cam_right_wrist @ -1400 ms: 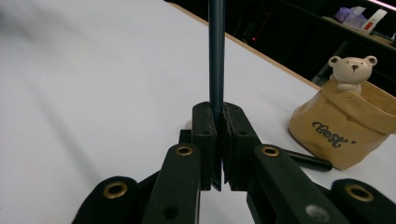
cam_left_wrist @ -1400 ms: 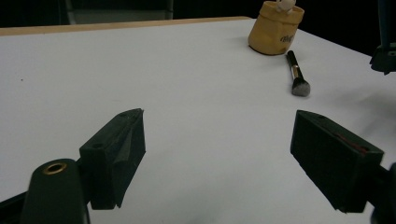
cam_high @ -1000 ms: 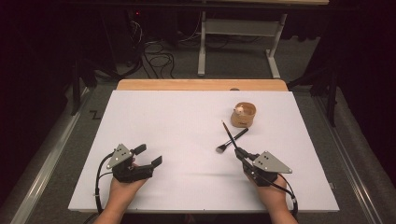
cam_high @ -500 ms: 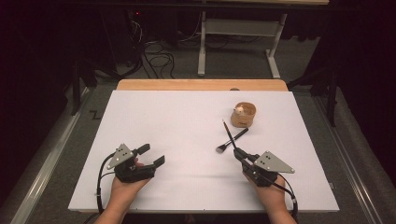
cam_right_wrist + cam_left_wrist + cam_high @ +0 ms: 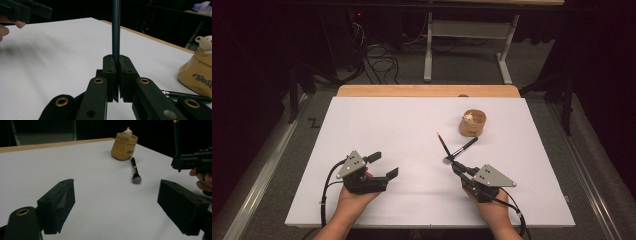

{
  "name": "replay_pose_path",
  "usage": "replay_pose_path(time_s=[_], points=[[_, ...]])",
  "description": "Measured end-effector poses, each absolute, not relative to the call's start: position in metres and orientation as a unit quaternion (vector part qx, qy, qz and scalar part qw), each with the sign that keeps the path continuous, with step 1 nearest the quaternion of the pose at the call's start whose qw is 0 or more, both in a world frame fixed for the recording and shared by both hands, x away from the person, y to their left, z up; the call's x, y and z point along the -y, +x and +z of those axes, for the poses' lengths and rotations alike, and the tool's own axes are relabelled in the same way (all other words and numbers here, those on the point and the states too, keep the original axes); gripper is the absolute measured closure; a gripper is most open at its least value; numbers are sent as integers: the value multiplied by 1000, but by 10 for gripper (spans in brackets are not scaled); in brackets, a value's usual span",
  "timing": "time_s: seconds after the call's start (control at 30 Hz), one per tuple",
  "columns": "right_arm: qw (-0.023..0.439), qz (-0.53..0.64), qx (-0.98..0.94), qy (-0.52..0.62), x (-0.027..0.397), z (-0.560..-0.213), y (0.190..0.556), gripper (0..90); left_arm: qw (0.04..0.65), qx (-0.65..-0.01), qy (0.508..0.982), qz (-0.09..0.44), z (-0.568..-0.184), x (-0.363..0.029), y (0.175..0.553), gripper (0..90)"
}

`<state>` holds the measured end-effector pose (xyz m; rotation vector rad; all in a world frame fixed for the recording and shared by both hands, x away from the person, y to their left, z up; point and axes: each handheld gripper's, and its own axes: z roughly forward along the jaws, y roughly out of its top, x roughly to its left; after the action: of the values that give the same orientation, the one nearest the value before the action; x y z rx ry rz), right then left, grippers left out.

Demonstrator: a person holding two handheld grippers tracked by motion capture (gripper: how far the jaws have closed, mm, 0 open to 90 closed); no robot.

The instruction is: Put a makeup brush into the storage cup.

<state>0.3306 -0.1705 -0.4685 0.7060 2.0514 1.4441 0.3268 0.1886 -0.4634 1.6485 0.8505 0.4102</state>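
My left gripper [image 5: 383, 165] rests near the table's front left, open, with nothing between its jaws [image 5: 117, 186]; they have just been opening a little. My right gripper [image 5: 455, 166] at the front right is shut on a thin dark stick [image 5: 442, 142], a slim brush or pencil that slants up and away from it. Up close the stick [image 5: 116, 27] rises from the closed pads of the right gripper [image 5: 116, 60]. A black makeup brush [image 5: 463, 148] lies flat on the white table just beyond the right gripper, its bristles [image 5: 136, 178] toward me. Behind it stands a tan holder [image 5: 473, 125] with a small bear figure at its rim.
A white sheet [image 5: 387, 125] covers the table, with a wooden edge [image 5: 427, 91] at the far side. Beyond it, a dark floor with cables and a grey table frame [image 5: 467, 30]. In the left gripper view the right gripper [image 5: 195, 162] shows at the right edge.
My left hand has shifted slightly to the right and its jaws stand a little wider. The right hand and the stick have not moved.
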Motion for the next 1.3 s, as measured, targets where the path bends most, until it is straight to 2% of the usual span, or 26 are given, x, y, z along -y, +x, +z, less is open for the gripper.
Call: replay_pose_path(time_s=[0.43,0.9,1.3], points=[[254,536,-768,242,154,-471,327,860,595,-337,711,161,-451,-154,333,148],[247,535,-774,232,144,-473,324,860,601,-323,716,147,-444,-129,340,89],[243,541,-773,224,141,-472,322,860,611,-318,712,137,-439,-116,345,168]])
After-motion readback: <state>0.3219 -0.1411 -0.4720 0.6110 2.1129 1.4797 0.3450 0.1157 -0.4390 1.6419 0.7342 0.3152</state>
